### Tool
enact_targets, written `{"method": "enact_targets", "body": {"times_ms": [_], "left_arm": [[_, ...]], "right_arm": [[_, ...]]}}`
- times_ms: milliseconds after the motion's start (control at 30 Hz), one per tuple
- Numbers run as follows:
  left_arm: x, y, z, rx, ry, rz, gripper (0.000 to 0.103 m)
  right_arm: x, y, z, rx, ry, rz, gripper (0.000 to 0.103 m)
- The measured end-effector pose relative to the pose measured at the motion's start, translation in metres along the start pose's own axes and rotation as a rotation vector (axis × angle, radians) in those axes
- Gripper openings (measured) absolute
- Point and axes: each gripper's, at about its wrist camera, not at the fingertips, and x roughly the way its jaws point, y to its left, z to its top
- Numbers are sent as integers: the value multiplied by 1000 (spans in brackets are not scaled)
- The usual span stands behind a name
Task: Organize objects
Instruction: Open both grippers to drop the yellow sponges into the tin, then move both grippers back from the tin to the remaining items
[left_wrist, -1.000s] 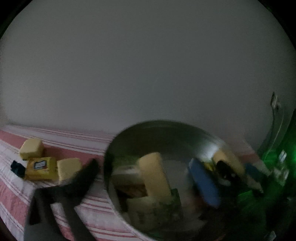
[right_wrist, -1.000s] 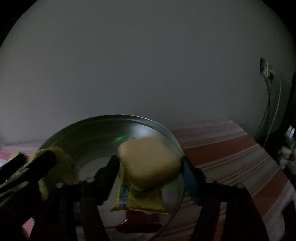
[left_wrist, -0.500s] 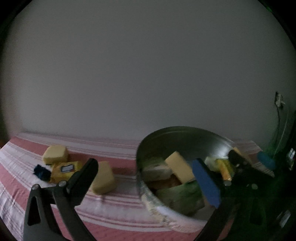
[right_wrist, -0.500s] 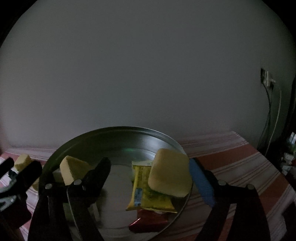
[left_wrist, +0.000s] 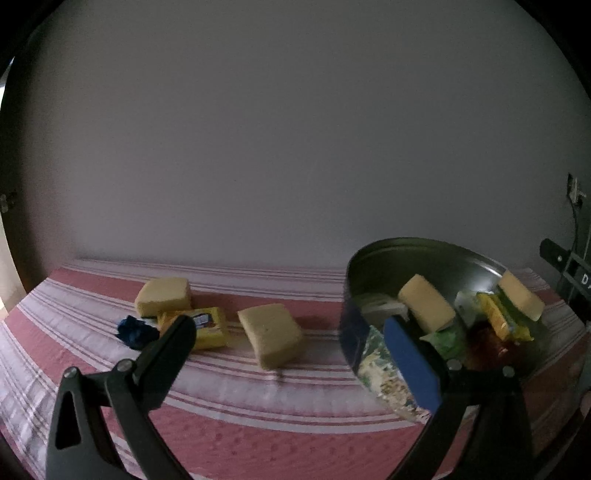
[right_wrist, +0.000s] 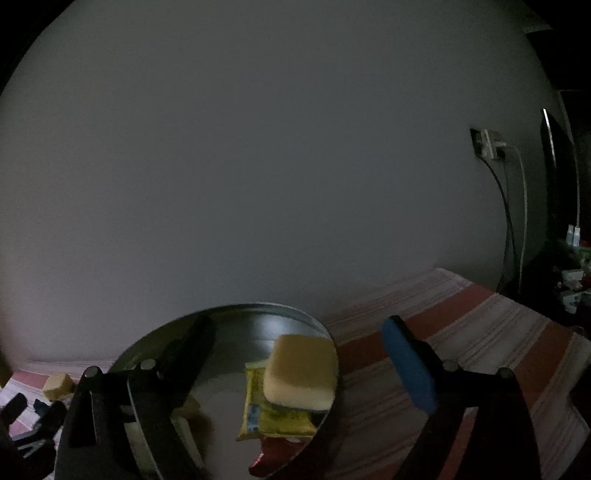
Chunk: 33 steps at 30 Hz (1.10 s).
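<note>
While two sponges (left_wrist: 269, 334) lie outside, two fill the bowl (left_wrist: 424, 251).

Both views are looking dim and grainy, the right wrist one darker; fisheye distortion is bending the striped cloth (left_wrist: 258, 406) and blackening the corners; the metal bowl (right_wrist: 236, 317) is catching a soft sheen on its inner wall; the wall (left_wrist: 295, 147) is fading to grey toward the edges; the near fingers (right_wrist: 173, 369) are blurring into shadow.
</note>
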Motion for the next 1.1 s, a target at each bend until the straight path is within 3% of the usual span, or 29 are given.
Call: {"method": "enact_targets", "body": {"times_ms": [133, 233, 367, 500, 733, 1100], "left_arm": [[2, 7, -1, 7, 12, 8, 103], [-2, 13, 0, 0, 17, -7, 103], [-1, 18, -1, -6, 34, -23, 103], [0, 26, -2, -13, 45, -28, 103], [3, 48, -4, -9, 64, -17, 103], [15, 113, -7, -95, 135, 40, 103]], "right_arm": [[9, -11, -6, 31, 36, -12, 93], [1, -27, -2, 97, -4, -39, 93], [-10, -57, -3, 228, -55, -161, 93], [-10, -69, -7, 294, -14, -217, 93], [-18, -37, -15, 215, 26, -157, 93], [-32, 71, -42, -48, 56, 36, 93]]}}
